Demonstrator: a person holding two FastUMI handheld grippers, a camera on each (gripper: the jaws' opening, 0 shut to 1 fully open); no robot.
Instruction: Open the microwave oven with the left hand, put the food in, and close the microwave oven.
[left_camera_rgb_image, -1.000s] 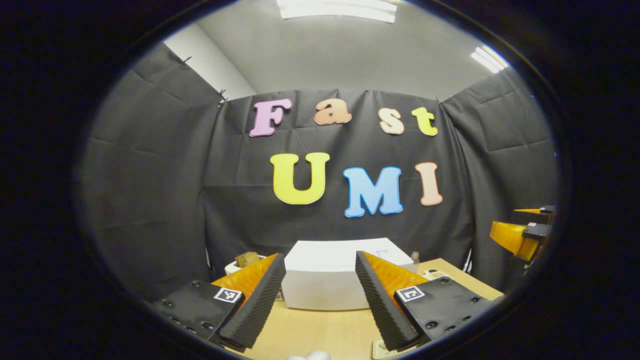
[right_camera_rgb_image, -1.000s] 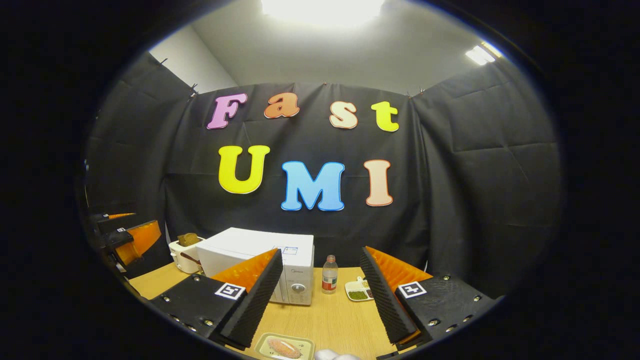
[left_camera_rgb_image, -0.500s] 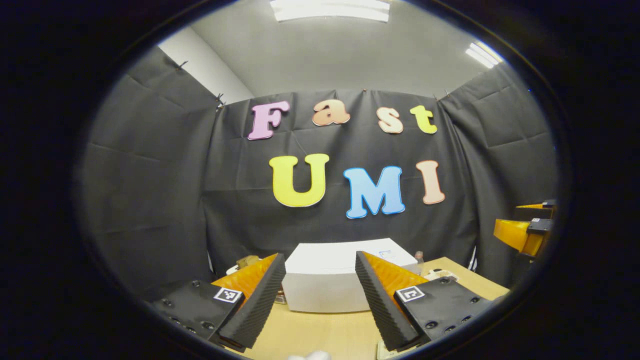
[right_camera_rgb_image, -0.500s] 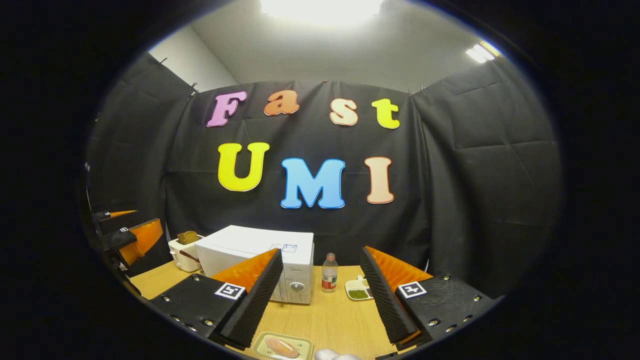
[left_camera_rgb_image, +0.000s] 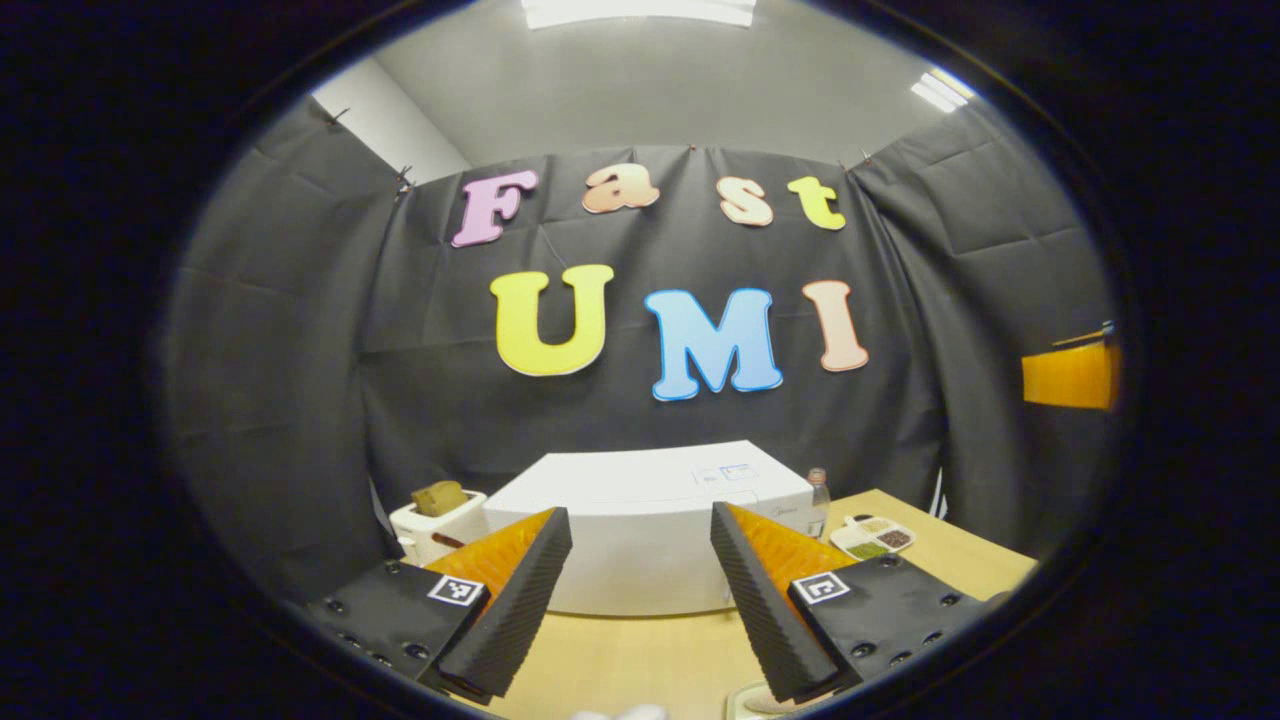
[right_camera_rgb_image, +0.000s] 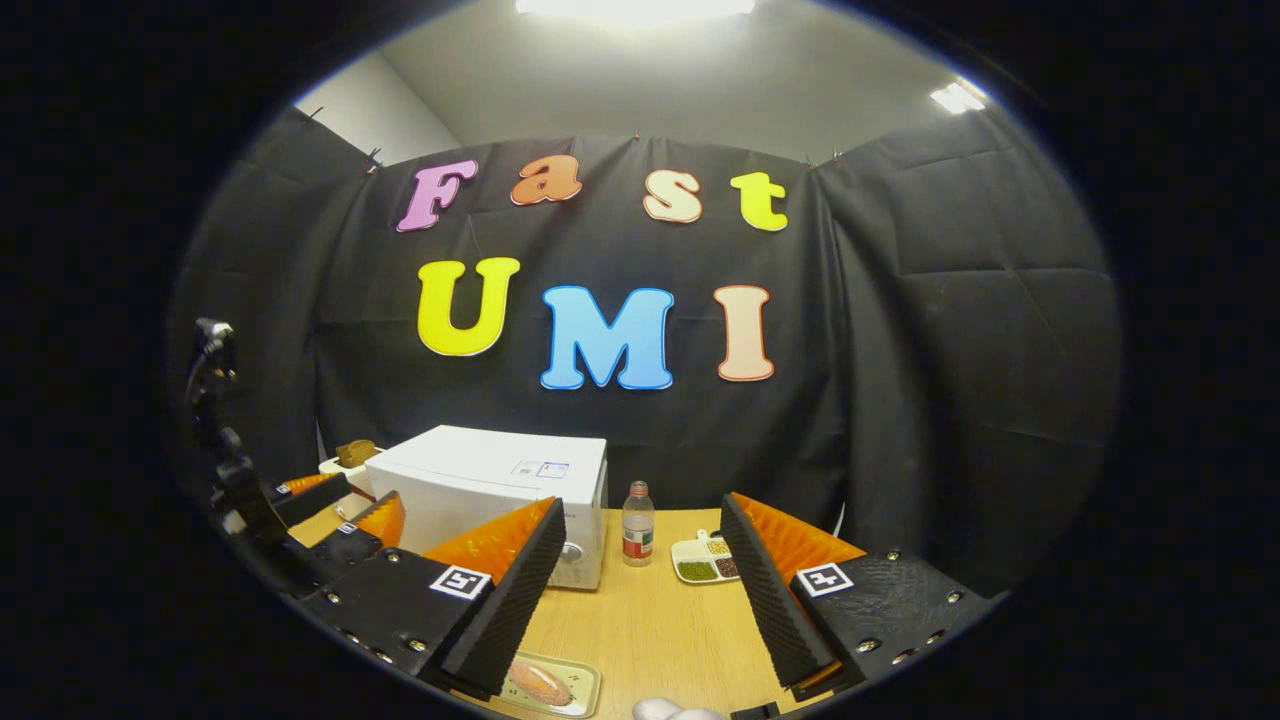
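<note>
The white microwave (left_camera_rgb_image: 640, 520) stands shut on the wooden table (left_camera_rgb_image: 620, 660), straight ahead of my left gripper (left_camera_rgb_image: 638, 515), which is open and empty a short way in front of it. In the right gripper view the microwave (right_camera_rgb_image: 490, 480) is at the left, its knob side facing me. The food, an orange-brown piece on a small pale tray (right_camera_rgb_image: 545, 685), lies on the table (right_camera_rgb_image: 650, 620) just below my right gripper (right_camera_rgb_image: 642, 508), whose jaws are wide apart and hold nothing. The left gripper (right_camera_rgb_image: 335, 515) shows at the left, near the microwave's front.
A white toaster (left_camera_rgb_image: 440, 520) with bread in it stands left of the microwave. A small bottle (right_camera_rgb_image: 636, 522) and a divided dish of beans (right_camera_rgb_image: 705, 562) sit right of it. The right gripper's body (left_camera_rgb_image: 1070, 375) shows at the far right.
My left gripper has moved closer to the microwave, which now looks larger; in the right gripper view it has come forward and lower. The right gripper has shifted slightly. Both stay open.
</note>
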